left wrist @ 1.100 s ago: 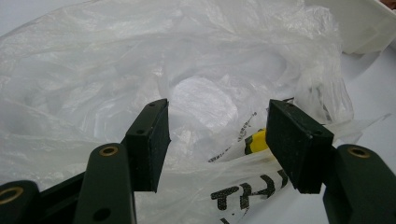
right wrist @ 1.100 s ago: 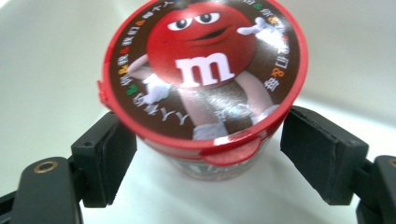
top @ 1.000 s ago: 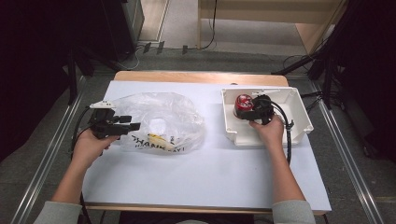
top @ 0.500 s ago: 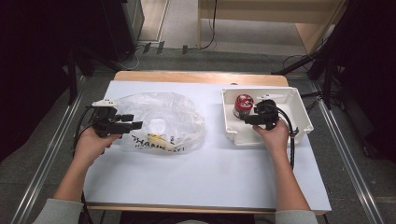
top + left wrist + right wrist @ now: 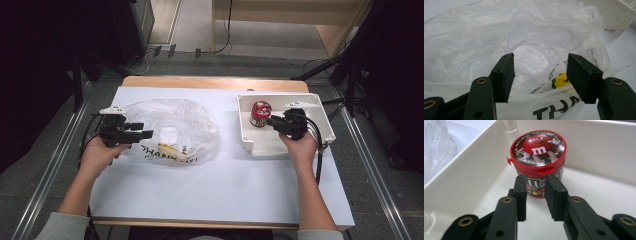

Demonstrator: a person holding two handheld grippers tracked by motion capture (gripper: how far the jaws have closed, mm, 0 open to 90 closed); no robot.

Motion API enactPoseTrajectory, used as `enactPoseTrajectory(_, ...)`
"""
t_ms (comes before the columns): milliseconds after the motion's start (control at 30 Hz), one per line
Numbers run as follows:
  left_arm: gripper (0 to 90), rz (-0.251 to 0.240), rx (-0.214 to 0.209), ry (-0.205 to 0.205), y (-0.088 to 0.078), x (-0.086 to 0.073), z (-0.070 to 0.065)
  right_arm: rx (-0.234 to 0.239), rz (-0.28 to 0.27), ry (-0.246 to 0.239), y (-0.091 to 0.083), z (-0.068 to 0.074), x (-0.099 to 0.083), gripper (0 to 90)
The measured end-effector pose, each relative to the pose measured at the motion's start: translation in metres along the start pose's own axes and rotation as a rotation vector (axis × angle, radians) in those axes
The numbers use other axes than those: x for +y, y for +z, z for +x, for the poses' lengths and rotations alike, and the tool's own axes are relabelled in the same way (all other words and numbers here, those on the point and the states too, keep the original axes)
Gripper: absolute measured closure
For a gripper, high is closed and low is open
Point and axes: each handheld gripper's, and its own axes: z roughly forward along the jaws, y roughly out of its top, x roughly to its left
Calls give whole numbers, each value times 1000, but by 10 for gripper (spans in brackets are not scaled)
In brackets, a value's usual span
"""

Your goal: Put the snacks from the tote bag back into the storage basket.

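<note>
1. Right gripper (image 5: 272, 120) has backed off the M&M's candy tub (image 5: 260, 113) since a second ago, when it sat right over it; its jaws have just been closing, with nothing between them. Left gripper (image 5: 146, 134) hasn't shifted.
2. Right jaws now stand narrow with a small gap, empty, tips just short of the tub's side.
3. Tub stands upright inside the white plastic bin (image 5: 320, 112), near its far-left corner, long axis vertical. It lies straight ahead of the right fingers (image 5: 521, 192), lid above them. Right hand (image 5: 299, 145) is much the nearer; the left is well apart across the table (image 5: 200, 200).
4. Left jaws are spread wide at the edge of the clear plastic bag (image 5: 175, 125), thin film bunched between the pads but not pinched.
5. Tub: round, glossy, red flip lid with a tab, brown printed wall. Bin: rigid, smooth, matte. Bag: crinkled, translucent, black lettering, something yellow inside.
</note>
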Motion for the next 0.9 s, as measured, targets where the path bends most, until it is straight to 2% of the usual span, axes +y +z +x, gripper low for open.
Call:
enactPoseTrajectory(133,409,1,2,7,0,0,-1,-28,-15,4,-4,-2,1,894)
enactPoseTrajectory(167,409,1,4,7,0,0,-1,-34,-20,7,-5,-3,1,900)
enactPoseTrajectory(400,409,-1,3,8,-1,0,-1,-49,-19,36,2,-12,2,900)
enactPoseTrajectory(567,409,0,3,8,0,-1,-2,-53,-18,32,6,-15,3,900)
enactPoseTrajectory(900,409,-1,8,2,-4,-3,-1,-48,-7,25,9,-11,4,900)
